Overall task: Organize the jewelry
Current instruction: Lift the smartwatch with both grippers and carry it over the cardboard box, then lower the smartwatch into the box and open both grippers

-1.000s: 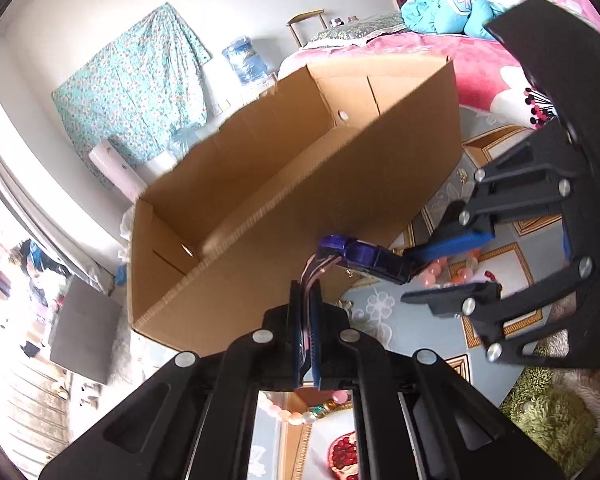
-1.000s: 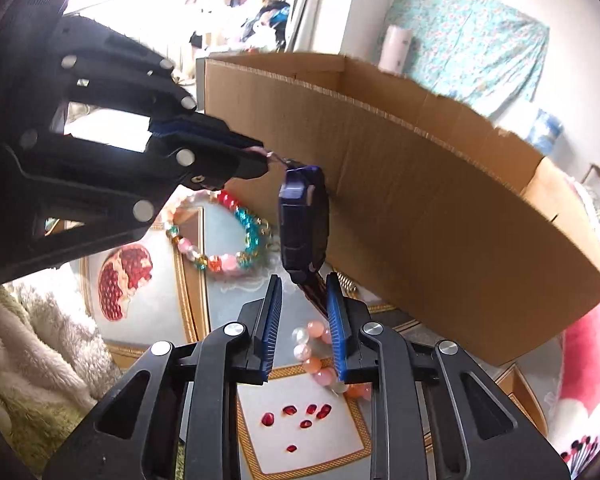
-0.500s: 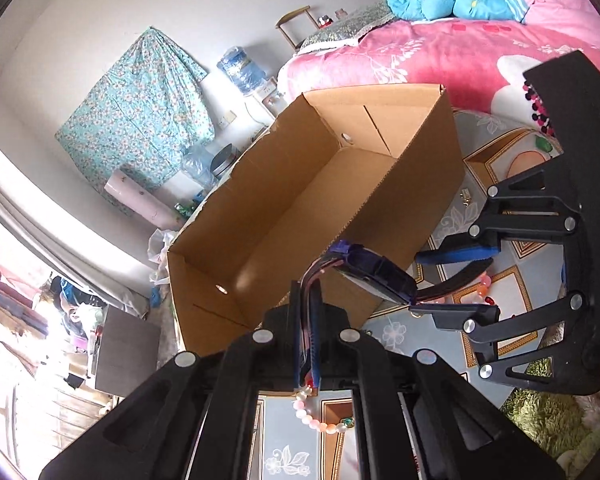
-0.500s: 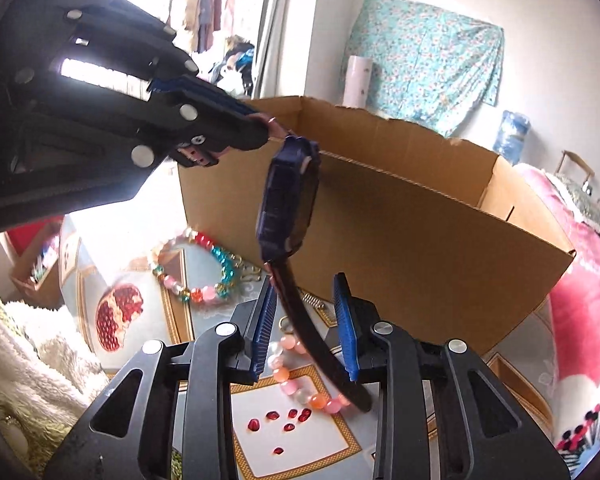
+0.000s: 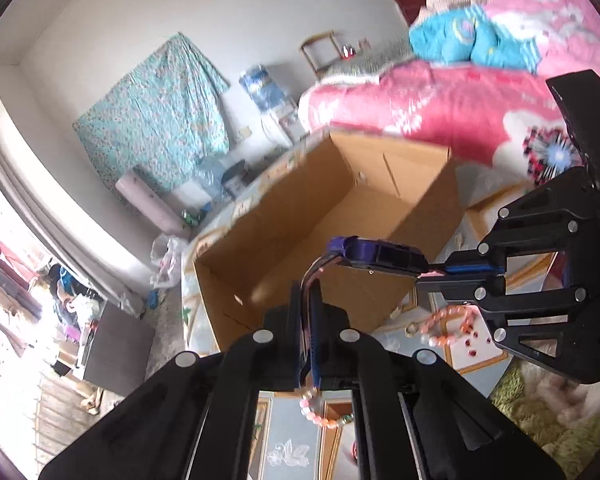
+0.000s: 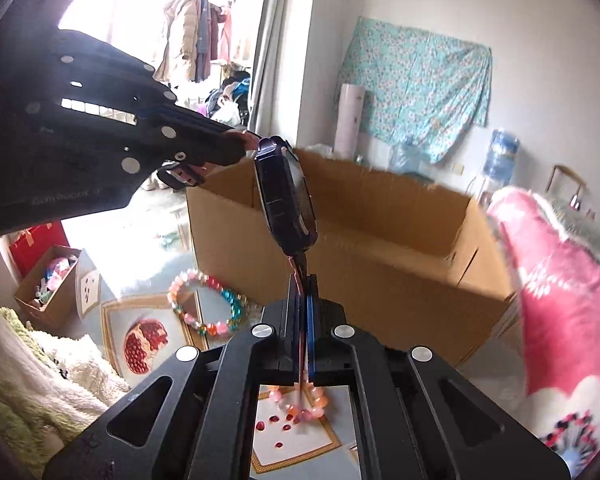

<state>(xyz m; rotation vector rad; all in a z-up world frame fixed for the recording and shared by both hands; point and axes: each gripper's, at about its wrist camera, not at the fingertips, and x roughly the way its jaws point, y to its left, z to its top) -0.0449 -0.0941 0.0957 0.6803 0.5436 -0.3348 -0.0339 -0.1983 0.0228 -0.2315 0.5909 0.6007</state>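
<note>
A dark purple watch (image 5: 380,256) (image 6: 286,200) hangs in the air between my two grippers, just above the near wall of an open cardboard box (image 5: 332,216) (image 6: 380,240). My left gripper (image 5: 310,304) is shut on one strap end. My right gripper (image 6: 303,296) is shut on the other strap end; in the left wrist view it (image 5: 432,274) holds the strap from the right. A pink bead bracelet (image 5: 446,322) (image 6: 300,402) and a multicoloured bead bracelet (image 6: 204,304) lie on the table.
The patterned tablecloth (image 6: 148,340) covers the table, with a fluffy rug (image 6: 40,360) at its edge. A pink bed (image 5: 440,100) stands behind the box. A small box of items (image 6: 48,280) sits on the floor.
Both grippers rose with the watch, so the box interior now shows. My right gripper, open half a second ago, has closed on the watch's lower strap.
</note>
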